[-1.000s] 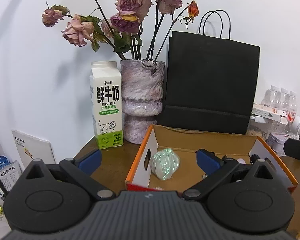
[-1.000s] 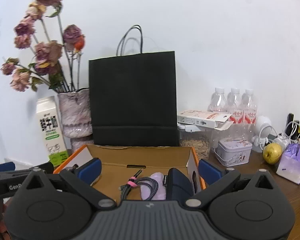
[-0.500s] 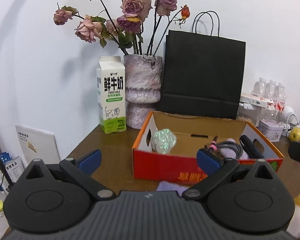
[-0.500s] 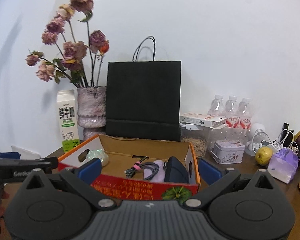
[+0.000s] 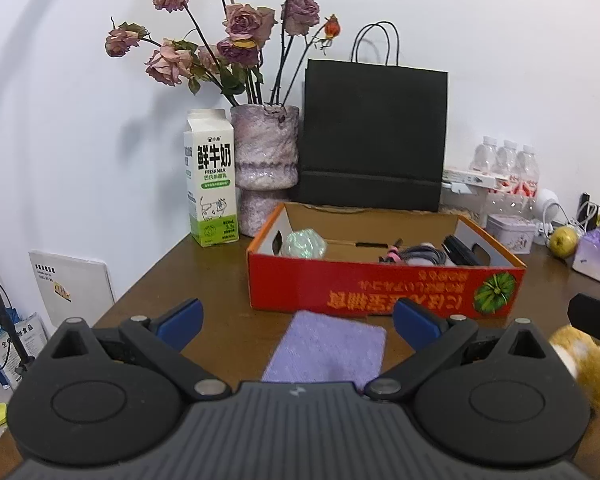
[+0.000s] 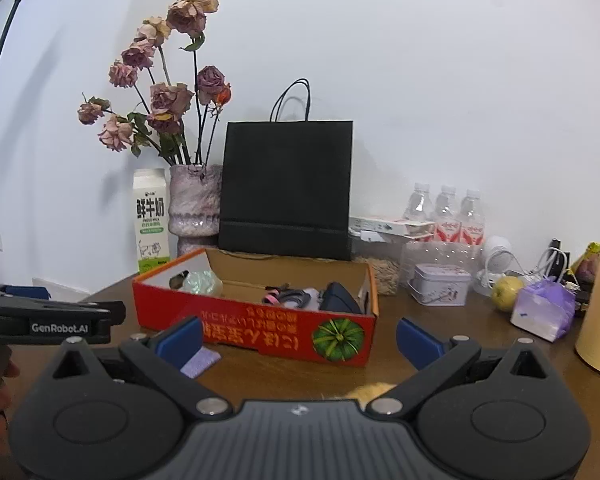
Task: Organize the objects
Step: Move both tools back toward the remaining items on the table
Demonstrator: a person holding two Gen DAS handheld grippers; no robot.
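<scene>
- The table (image 5: 172,276) is brown wood, set against a white wall, and carries everything below.
- A black bag (image 5: 374,136) stands upright at the back by the wall, directly behind the box.
- The box (image 5: 384,288), red outside and open on top, sits mid-table in front of the bag; its printed side with a green pumpkin picture faces both cameras.
- A vase (image 5: 266,160) of dried roses stands left of the bag, with a milk carton (image 5: 212,180) just beside it on the left.
- The left gripper (image 5: 298,322) is empty with its blue fingers spread wide, hovering over the table in front of the box.
- The right gripper (image 6: 298,336) is likewise spread and holds nothing, facing the pumpkin end of the box.
- A purple cloth (image 5: 326,348) lies flat on the table just in front of the box, between the left gripper's fingers in that view.
- A plush toy (image 5: 580,364), yellow and white, lies on the table right of the cloth, partly cut off.
- Inside the box: a shiny green ball (image 5: 304,244) at the left end, a coiled cable (image 5: 416,256) and a black item (image 6: 340,298) at the right.
</scene>
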